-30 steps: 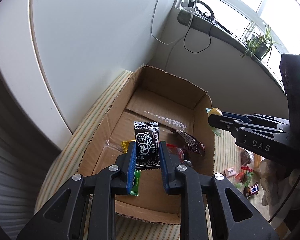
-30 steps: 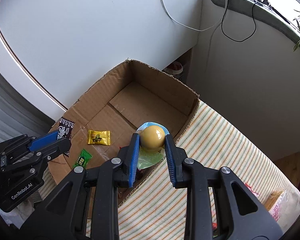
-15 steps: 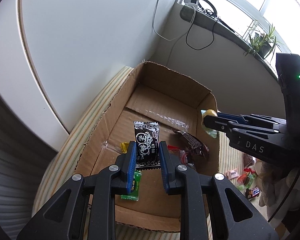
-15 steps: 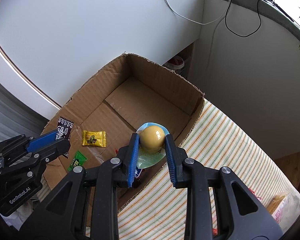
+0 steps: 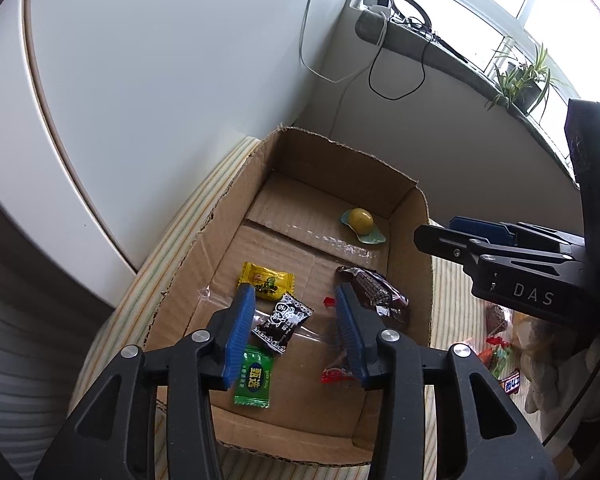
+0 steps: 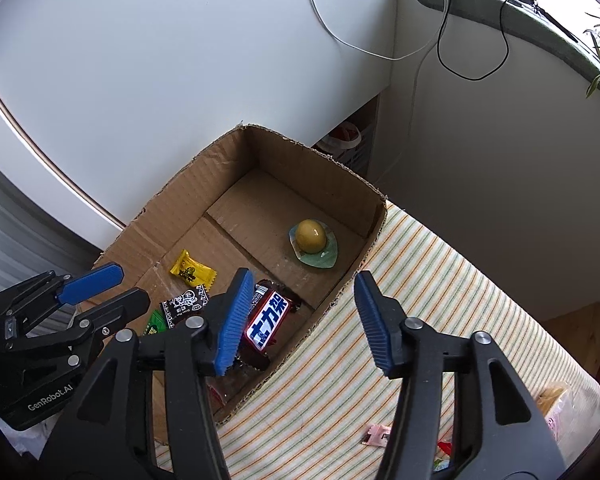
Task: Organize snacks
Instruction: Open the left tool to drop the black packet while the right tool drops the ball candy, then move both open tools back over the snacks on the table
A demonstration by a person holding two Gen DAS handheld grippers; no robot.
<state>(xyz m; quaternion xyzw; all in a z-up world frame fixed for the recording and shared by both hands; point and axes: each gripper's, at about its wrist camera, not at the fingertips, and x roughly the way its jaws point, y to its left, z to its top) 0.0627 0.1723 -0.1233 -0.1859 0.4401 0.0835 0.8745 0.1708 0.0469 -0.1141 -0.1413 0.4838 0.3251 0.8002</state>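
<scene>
Right wrist view: both hand-held grippers [image 6: 300, 316] hang spread and empty, jaws just opened, snacks dropped into the box [image 6: 380, 216]. Next, probably fetching loose snacks [image 6: 376, 436] beside it.

Box [image 5: 228, 236]: open cardboard, on striped cloth.
Yellow ball snack [image 5: 360, 219]: on pale green wrapper, box floor, 1 o'clock corner.
Black-white packet [image 5: 283, 322]: flat, centre.
Yellow candy [image 5: 266, 280]: 11 o'clock of it.
Green candy [image 5: 254, 378]: 7 o'clock.

In the left wrist view, the left gripper's right finger [image 5: 350, 330] is covering part of a red-wrapped snack [image 5: 334, 374]. The snacks on the striped cloth [image 5: 500, 354] are lying half hidden behind the right gripper's body [image 5: 532, 280]. In the right wrist view, the frame's lower edge is cutting off a red wrapper [image 6: 444, 449], and the print on the pink packet [image 6: 378, 435] is too small to read.
</scene>
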